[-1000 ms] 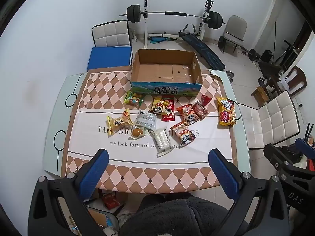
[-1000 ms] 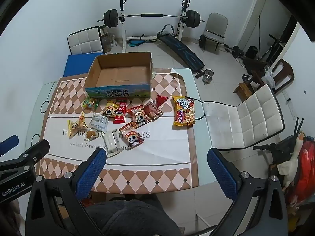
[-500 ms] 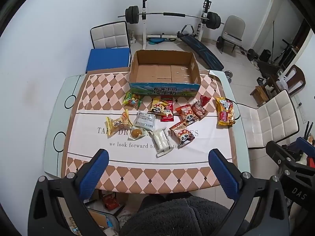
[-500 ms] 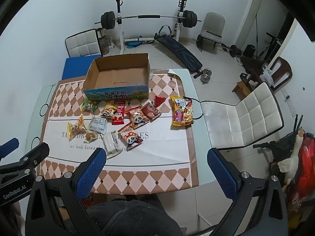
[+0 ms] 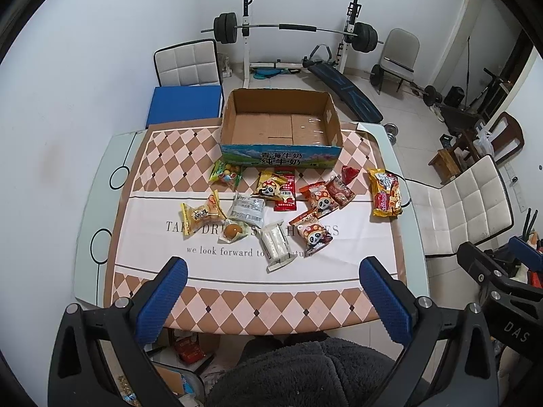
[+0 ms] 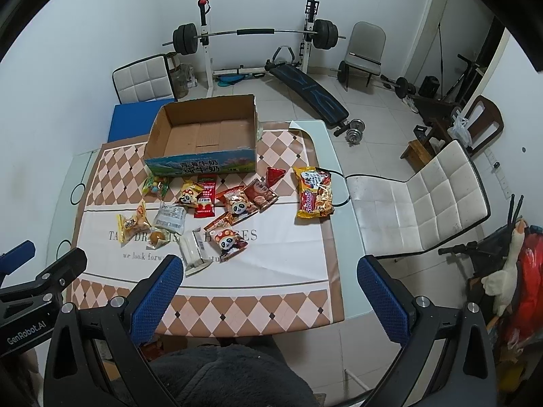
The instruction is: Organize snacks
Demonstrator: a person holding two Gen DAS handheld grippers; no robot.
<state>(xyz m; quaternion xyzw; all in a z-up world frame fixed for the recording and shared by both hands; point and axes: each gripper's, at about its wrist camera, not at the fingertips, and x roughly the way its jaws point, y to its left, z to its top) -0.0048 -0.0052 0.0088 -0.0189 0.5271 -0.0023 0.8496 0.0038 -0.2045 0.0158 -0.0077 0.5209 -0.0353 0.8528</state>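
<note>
Cardboard box (image 5: 281,125) sits empty behind scattered snack packets (image 5: 307,203); left tongs (image 5: 273,300) and right tongs (image 6: 271,300) gape wide, holding nothing.

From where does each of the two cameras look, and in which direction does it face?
Left wrist view: sits on the left tongs, high above the near table edge, facing the open brown cardboard box; its blue-padded fingers and a dark fleece garment show.
Right wrist view: sits on the right tongs, further right, facing the same table and the white padded chair; the left tongs' black frame shows at its left edge.
Shared: box, large yellow snack bag.
</note>
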